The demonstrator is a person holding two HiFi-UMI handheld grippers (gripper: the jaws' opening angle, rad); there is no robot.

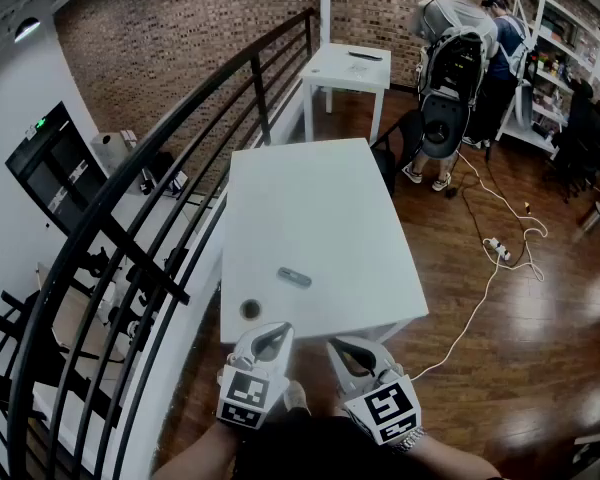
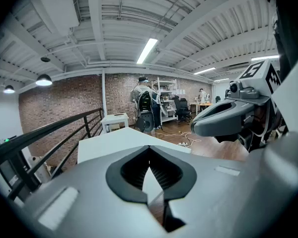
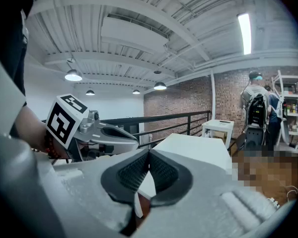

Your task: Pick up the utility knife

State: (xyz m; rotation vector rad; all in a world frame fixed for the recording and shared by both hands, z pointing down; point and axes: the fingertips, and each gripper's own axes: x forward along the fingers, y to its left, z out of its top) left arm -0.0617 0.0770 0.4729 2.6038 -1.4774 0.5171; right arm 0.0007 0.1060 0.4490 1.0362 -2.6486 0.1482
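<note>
A grey utility knife (image 1: 294,277) lies flat on the white table (image 1: 320,198), near its front edge. My left gripper (image 1: 276,330) hovers just off the table's near edge, shut with nothing between its tips. My right gripper (image 1: 342,346) hangs beside it, a little lower, its tips also meeting on nothing. Both stay short of the knife. In the left gripper view the left gripper (image 2: 149,148) has its jaws touching and the right gripper (image 2: 201,128) shows at the right. The right gripper view shows the right gripper (image 3: 149,153) with its tips together and the left gripper (image 3: 134,142) at the left.
A small round dark object (image 1: 250,310) sits at the table's front left corner. A black metal railing (image 1: 160,188) runs along the table's left side. A second small white table (image 1: 348,66) stands behind. Two people (image 1: 460,48) stand at the back right near shelves; cables (image 1: 500,248) cross the wood floor.
</note>
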